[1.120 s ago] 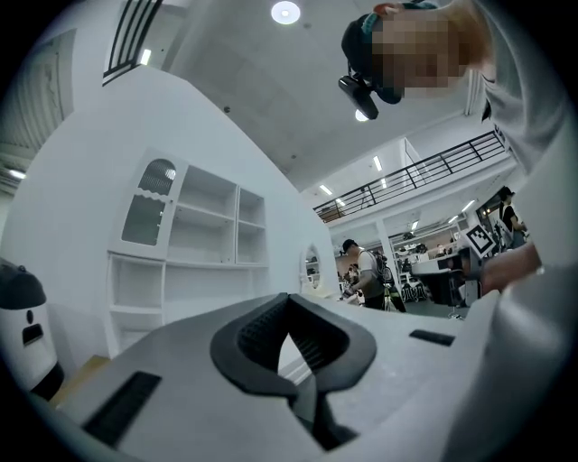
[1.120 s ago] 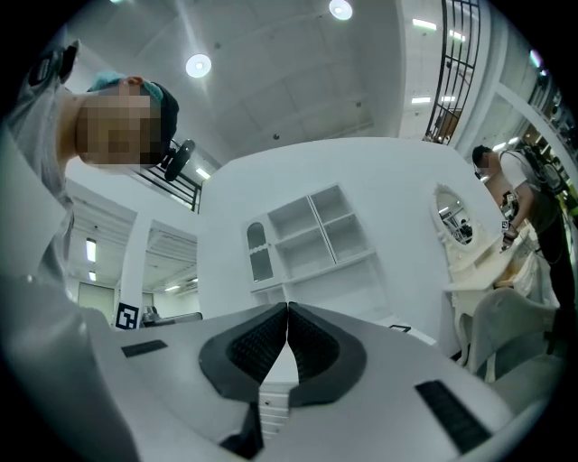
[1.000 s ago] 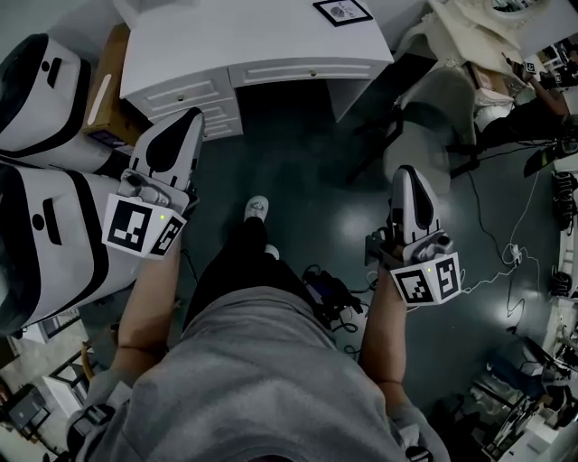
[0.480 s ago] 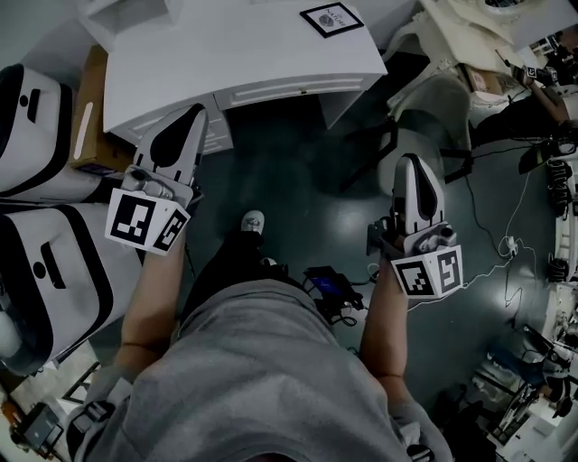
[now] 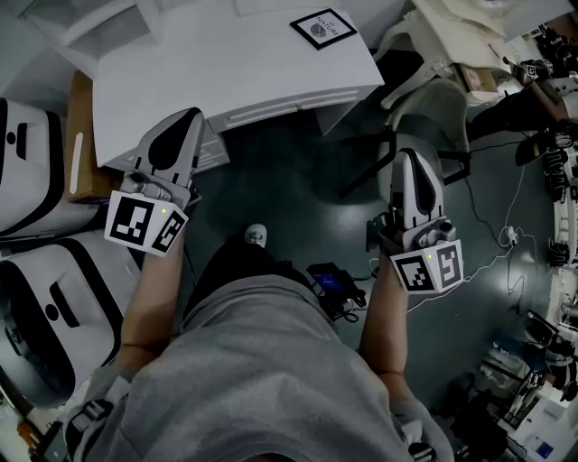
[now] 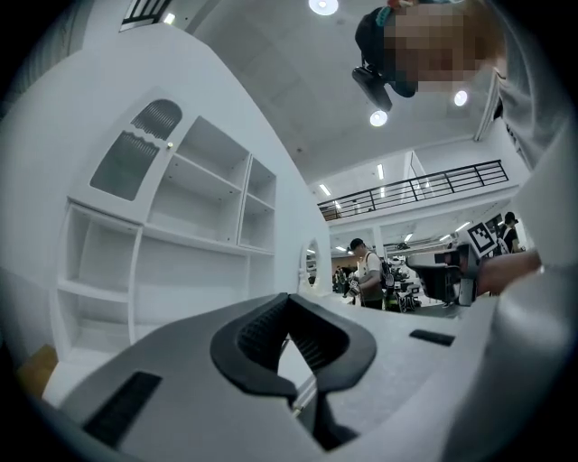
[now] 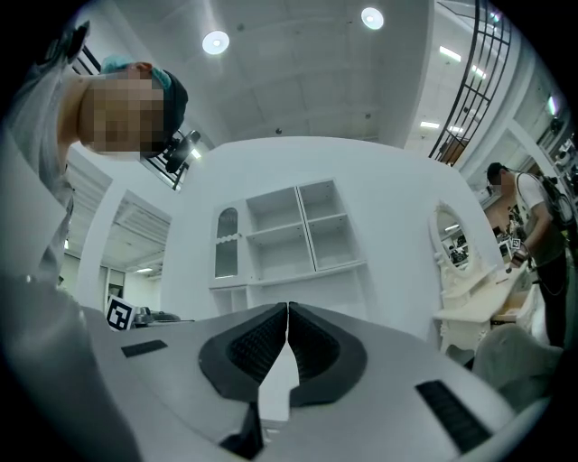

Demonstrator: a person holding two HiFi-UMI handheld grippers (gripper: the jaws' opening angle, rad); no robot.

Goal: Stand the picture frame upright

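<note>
**Left gripper.** In the head view I see the left gripper point(image 5: 190, 117) held out toward the white desk point(image 5: 181, 81). Its tip lies over the desk's front edge, by the drawers point(image 5: 271, 106). In the left gripper view I read its jaws as fully together. The ribbed pads point(image 6: 312, 338) meet at the tips and nothing sits between them.

**Right gripper.** The right gripper point(image 5: 408, 158) hangs over the dark floor point(image 5: 298, 198), near the pale chair point(image 5: 438, 108) and clear of the desk. In the right gripper view its jaws are closed tip to tip, and I find it empty.

**Picture frame.** The picture frame point(image 5: 323, 28) lies flat and face up on the desk top, near the far right corner as the head view shows it. It has a black border, a white mat and a small dark print at the centre. It is not yet upright. Neither gripper touches it, and both are well apart from it.

**Surroundings.**
- A white shelf unit point(image 6: 181, 226) fills the background ahead of both grippers.
- To the left of the desk I note a cardboard box point(image 5: 79, 135) and two white-and-black cases point(image 5: 36, 207).
- Cables point(image 5: 339, 293) lie on the floor near the person's shoe point(image 5: 256, 235).
</note>
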